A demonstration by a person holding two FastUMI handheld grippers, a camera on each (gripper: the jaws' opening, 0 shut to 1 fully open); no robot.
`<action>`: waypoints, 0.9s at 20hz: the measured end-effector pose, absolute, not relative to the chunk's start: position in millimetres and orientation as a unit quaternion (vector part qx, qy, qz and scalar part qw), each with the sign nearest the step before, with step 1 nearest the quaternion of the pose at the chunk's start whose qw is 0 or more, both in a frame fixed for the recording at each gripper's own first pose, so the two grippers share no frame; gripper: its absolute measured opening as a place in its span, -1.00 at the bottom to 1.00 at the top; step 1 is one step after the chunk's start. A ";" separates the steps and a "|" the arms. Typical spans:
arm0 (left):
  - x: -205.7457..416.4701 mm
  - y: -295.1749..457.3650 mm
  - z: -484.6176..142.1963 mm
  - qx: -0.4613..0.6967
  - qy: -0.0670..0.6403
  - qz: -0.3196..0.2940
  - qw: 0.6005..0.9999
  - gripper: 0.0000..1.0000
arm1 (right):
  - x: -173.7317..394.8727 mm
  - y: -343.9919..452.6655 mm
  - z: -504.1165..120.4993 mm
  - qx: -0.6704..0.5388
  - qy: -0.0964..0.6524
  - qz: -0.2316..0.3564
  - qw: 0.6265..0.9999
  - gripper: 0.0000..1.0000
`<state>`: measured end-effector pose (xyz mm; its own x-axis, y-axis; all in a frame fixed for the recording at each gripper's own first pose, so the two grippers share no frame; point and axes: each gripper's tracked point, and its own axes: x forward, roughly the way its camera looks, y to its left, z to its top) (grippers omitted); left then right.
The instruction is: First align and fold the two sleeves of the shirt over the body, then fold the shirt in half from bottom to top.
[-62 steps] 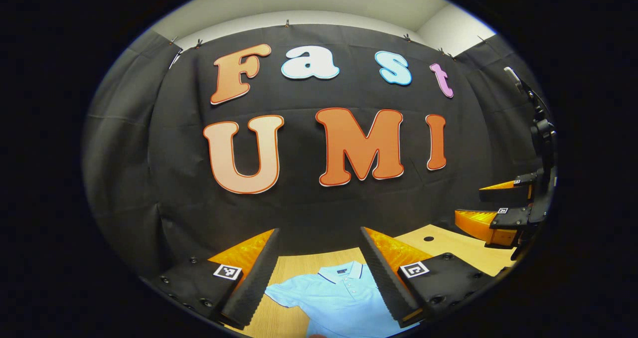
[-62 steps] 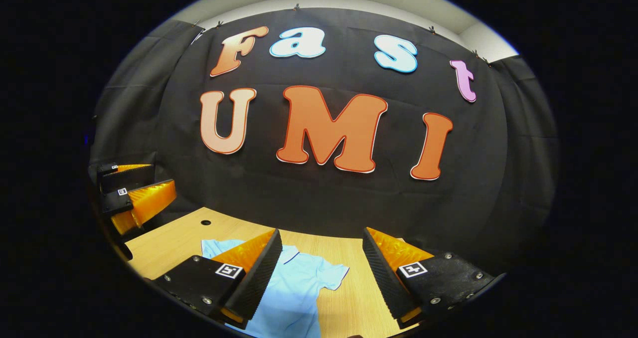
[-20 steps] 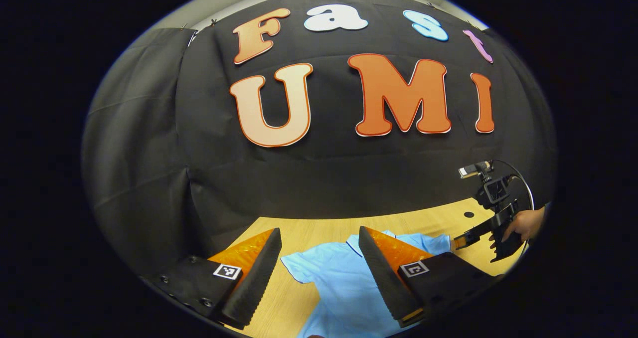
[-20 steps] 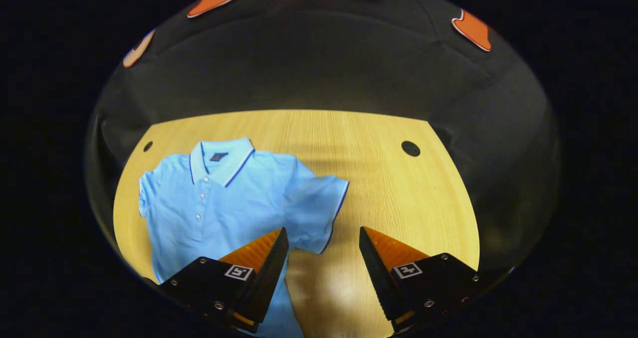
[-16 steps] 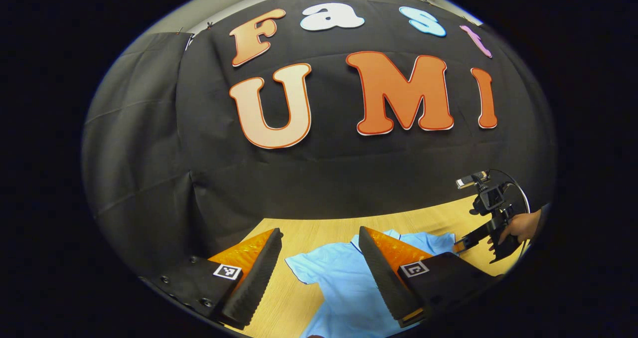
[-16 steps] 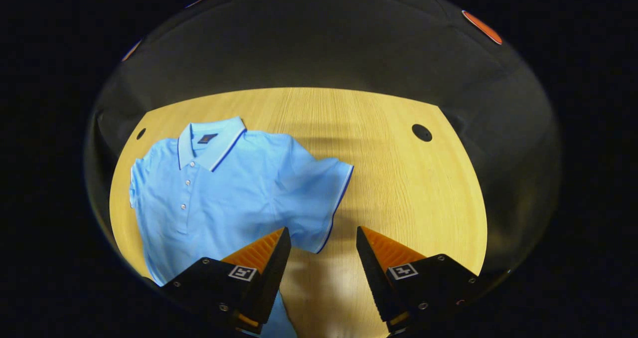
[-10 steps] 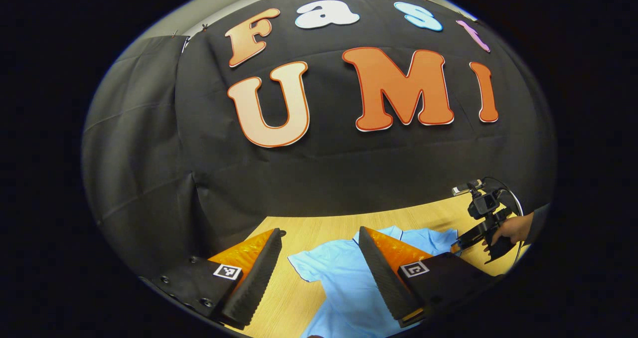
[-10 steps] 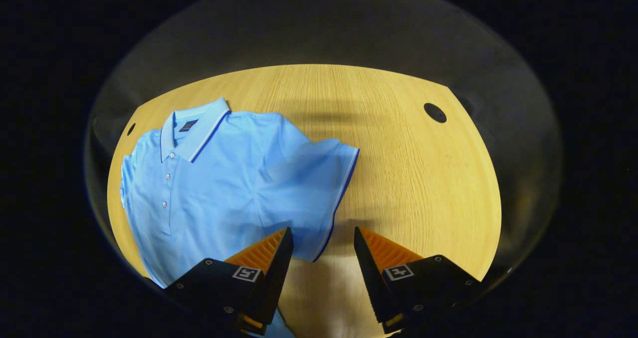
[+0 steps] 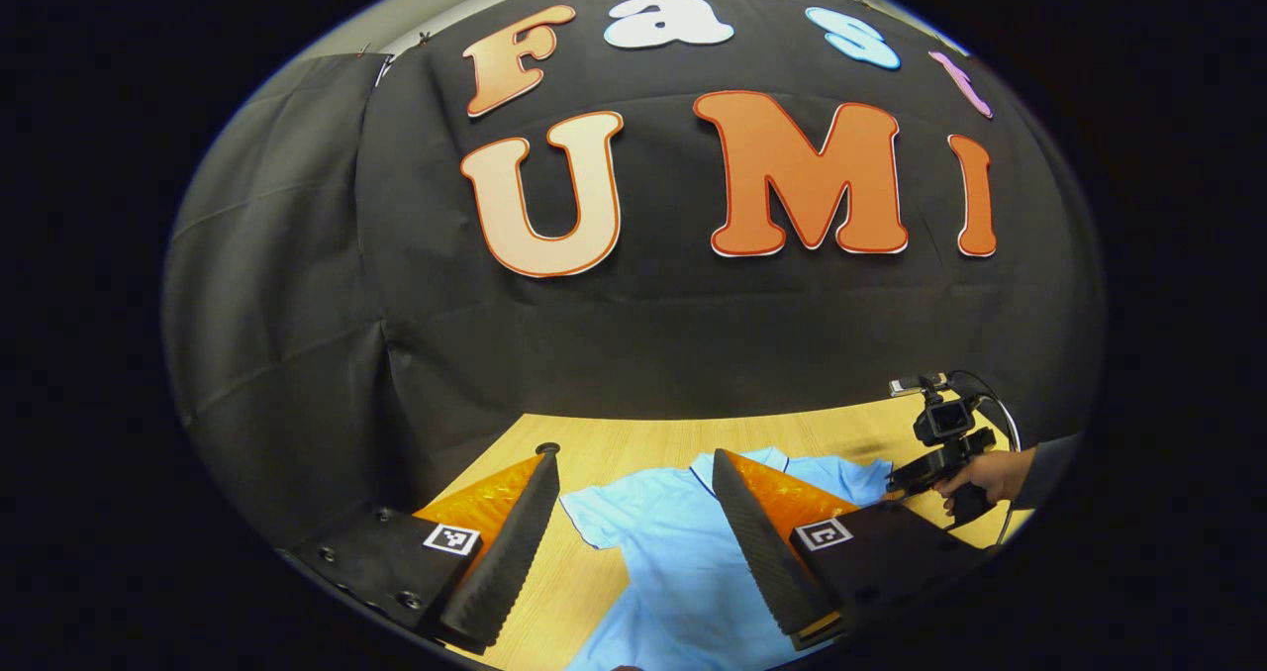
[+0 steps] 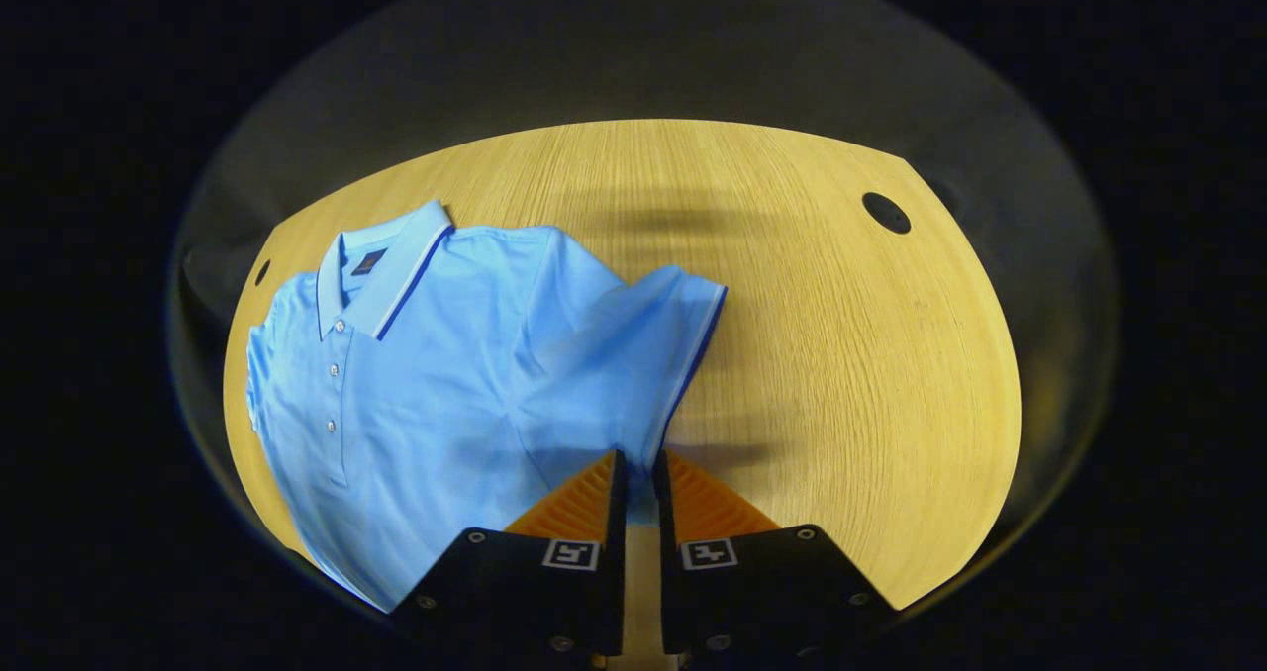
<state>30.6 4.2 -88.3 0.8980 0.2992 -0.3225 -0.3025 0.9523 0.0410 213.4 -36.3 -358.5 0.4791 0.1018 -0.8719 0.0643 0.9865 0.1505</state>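
A light blue polo shirt [image 10: 426, 394] lies face up on the wooden table [image 10: 851, 354], collar toward the far wall. My right gripper [image 10: 634, 473] is shut on the lower corner of the shirt's right sleeve [image 10: 648, 344], with a sliver of blue cloth between its fingers. In the left gripper view, my left gripper [image 9: 635, 458] hangs open above the shirt [image 9: 673, 552], nothing between its fingers. Its right finger hides part of the collar. The other sleeve [image 9: 594, 513] lies flat between the fingers. The right gripper [image 9: 906, 478] appears at the shirt's far side, held by a hand [image 9: 990, 473].
The table has a round cable hole [image 10: 886, 213] at the far right and a smaller hole [image 10: 260, 272] at the far left. Black cloth walls close the table's back and sides. Bare wood lies to the right of the shirt.
The right gripper came down to the sleeve's lower corner and shut on it; half a second ago its fingers stood open. The left gripper stayed open and barely moved.
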 end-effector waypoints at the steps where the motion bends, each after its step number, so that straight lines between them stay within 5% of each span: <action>1: 29.8 3.8 -86.2 -0.004 0.164 0.154 0.974 0.99 | 216.5 -34.2 -355.1 0.100 0.506 0.013 0.857 -0.76; 9: 12.2 12.4 -80.4 -0.002 0.164 0.170 0.972 0.99 | 232.9 5.7 -301.0 0.127 0.439 0.074 0.886 -0.96; 14: -4.6 25.4 -84.2 -0.007 0.169 0.195 0.966 0.99 | 245.9 -16.6 -310.8 0.075 0.435 0.034 0.896 -0.96; 16: -10.5 25.8 -89.4 -0.009 0.175 0.200 0.964 0.94 | 239.6 -28.0 -327.3 0.088 0.467 0.014 0.880 -0.79; 18: -14.5 25.5 -92.4 -0.007 0.181 0.206 0.962 0.99 | 240.5 -38.5 -339.5 0.079 0.478 -0.001 0.875 -0.30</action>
